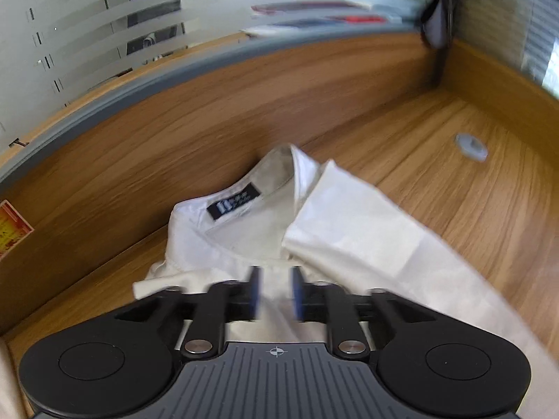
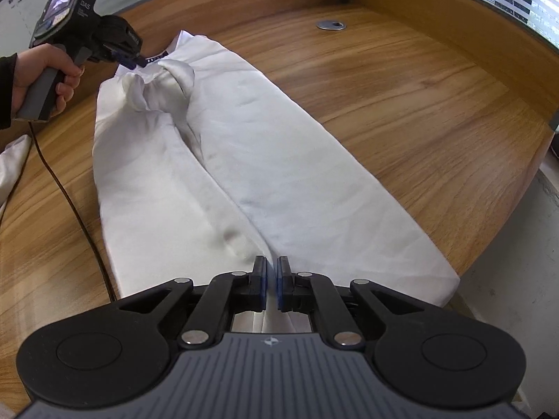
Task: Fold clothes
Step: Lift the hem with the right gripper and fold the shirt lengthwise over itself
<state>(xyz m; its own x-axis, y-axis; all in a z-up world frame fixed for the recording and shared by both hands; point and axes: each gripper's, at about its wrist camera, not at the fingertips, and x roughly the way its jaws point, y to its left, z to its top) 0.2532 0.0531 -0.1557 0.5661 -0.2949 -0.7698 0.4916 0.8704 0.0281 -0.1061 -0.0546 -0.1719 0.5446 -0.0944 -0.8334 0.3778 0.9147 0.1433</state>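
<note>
Nearest, at the hem end of the white shirt (image 2: 223,181), right gripper (image 2: 272,279) hovering with jaws parted only a sliver, nothing pinched, cloth lying loose beneath. Shirt itself spread lengthwise on the wooden desk (image 2: 419,111), both sides already folded in to meet along a centre seam, hem just at the desk's near edge. Farther up the shirt, at the collar end, left gripper (image 1: 276,291) with jaws part-way open above the fabric, holding nothing; dark neck label (image 1: 234,200) just beyond it, a folded sleeve (image 1: 349,223) lying across to the right of the label. Beyond the collar, a grey cable grommet (image 1: 471,146) well apart from the shirt. Likely next: folding hem up to collar. Best done by pinching both layers together near the seam, lifting evenly, keeping side folds from sliding open, laying down flat short of the label.
</note>
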